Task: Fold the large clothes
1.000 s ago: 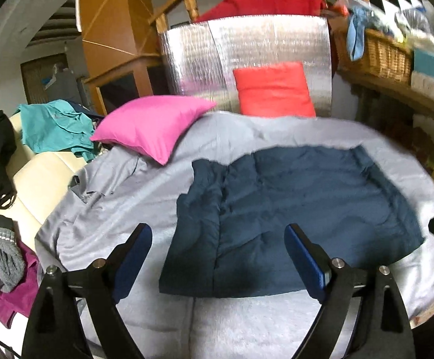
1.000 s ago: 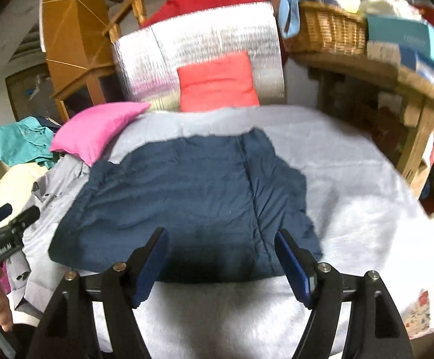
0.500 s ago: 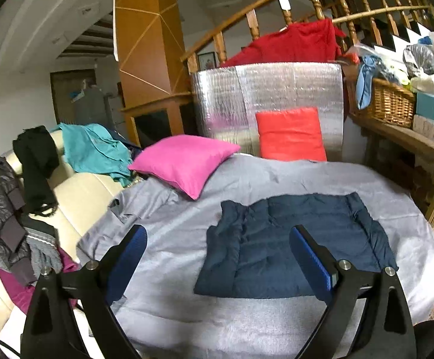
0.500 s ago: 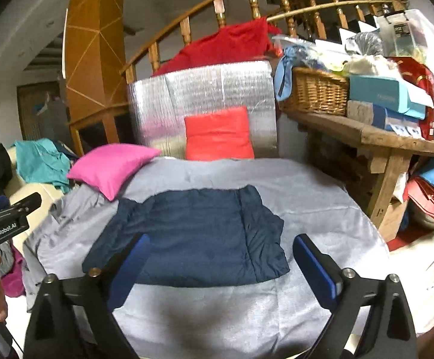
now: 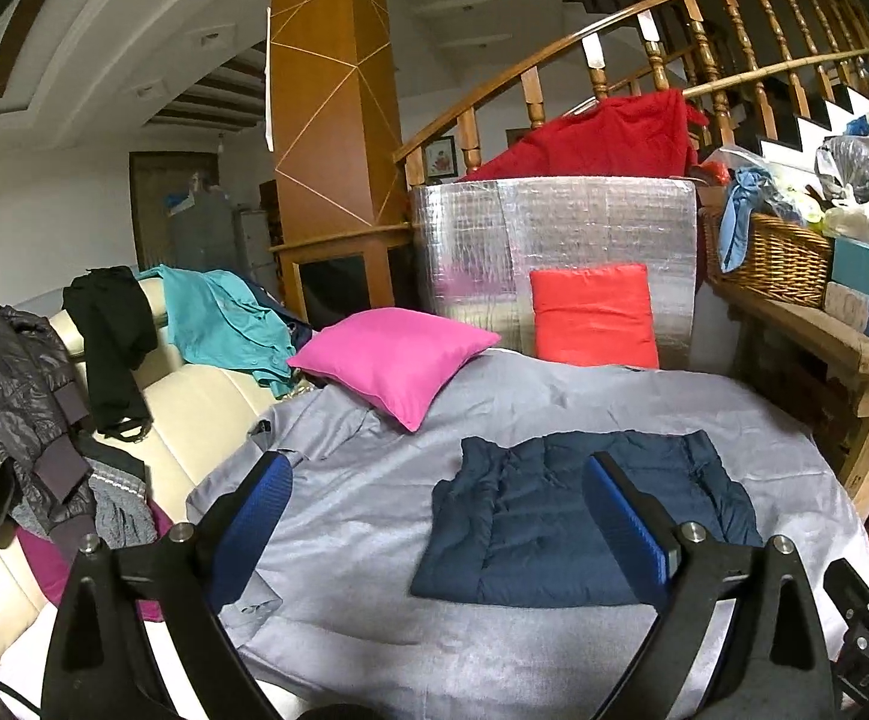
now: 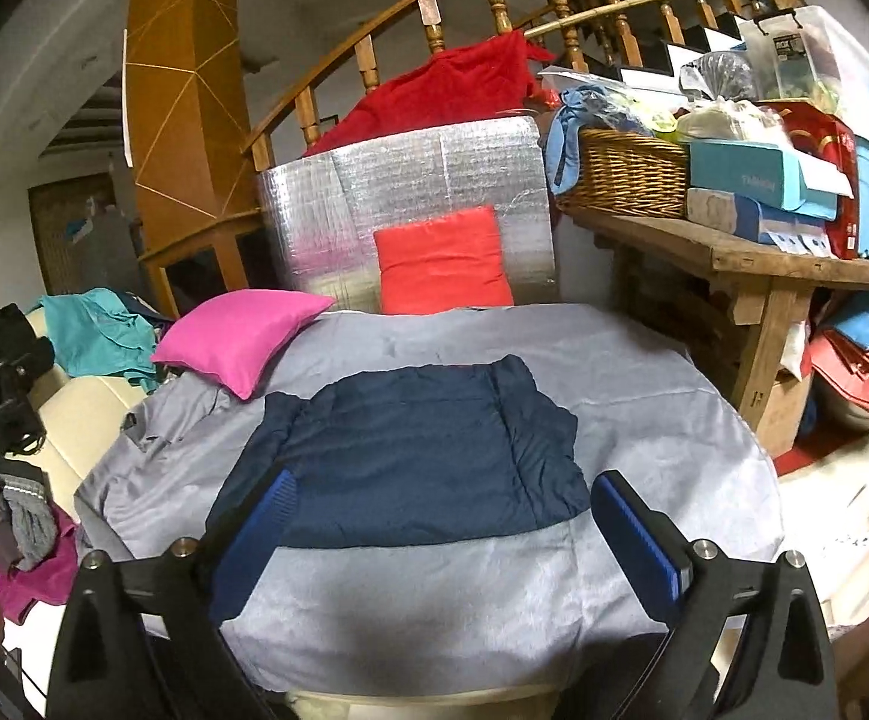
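A navy quilted garment (image 5: 578, 516) lies folded flat in a rectangle on the grey sheet (image 5: 374, 480) of the bed; it also shows in the right wrist view (image 6: 416, 456). My left gripper (image 5: 434, 516) is open and empty, held back from and above the bed's near edge, left of the garment's middle. My right gripper (image 6: 440, 528) is open and empty, held back above the near edge with the garment straight ahead. Neither gripper touches the cloth.
A pink pillow (image 5: 392, 360) and a red cushion (image 5: 593, 315) lie at the bed's far end before a silver panel (image 5: 554, 240). Clothes (image 5: 218, 318) hang over a cream sofa (image 5: 194, 408) at left. A wooden bench (image 6: 752, 252) with a basket and boxes stands at right.
Both grippers have pulled back and up from the folded garment, which now looks smaller and farther away. The garment has stayed in place.
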A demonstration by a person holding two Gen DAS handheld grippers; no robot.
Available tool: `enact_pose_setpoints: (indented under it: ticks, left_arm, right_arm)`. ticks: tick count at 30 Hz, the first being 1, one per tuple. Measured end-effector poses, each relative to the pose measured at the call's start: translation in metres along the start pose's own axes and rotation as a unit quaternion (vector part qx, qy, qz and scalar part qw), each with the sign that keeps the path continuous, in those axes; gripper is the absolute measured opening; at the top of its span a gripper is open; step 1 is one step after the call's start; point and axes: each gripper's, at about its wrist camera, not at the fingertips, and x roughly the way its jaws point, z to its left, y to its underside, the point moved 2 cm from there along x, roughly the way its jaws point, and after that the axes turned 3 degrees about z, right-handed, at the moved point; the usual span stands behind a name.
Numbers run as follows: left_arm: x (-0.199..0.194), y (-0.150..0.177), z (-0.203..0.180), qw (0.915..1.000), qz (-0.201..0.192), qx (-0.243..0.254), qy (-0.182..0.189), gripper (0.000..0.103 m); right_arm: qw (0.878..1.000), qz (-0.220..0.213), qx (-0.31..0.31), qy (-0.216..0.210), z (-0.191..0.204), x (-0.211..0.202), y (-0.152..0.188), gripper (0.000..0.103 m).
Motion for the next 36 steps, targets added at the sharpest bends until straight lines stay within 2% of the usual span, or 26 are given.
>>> enact_pose_setpoints:
  ticks: [8,36]
  left_arm:
    - [-0.014,0.000,0.002,0.9999,-0.008,-0.002,-0.005,0.098]
    - [-0.041,-0.004,0.006,0.9995,-0.031,0.003,0.008,0.099]
  right_arm:
    - [1.000,-0.027,0.004,-0.001,0.004,-0.023,-0.008,0.100]
    - [1.000,-0.025,0.007,0.005,0.011,-0.037,-0.004,0.100]
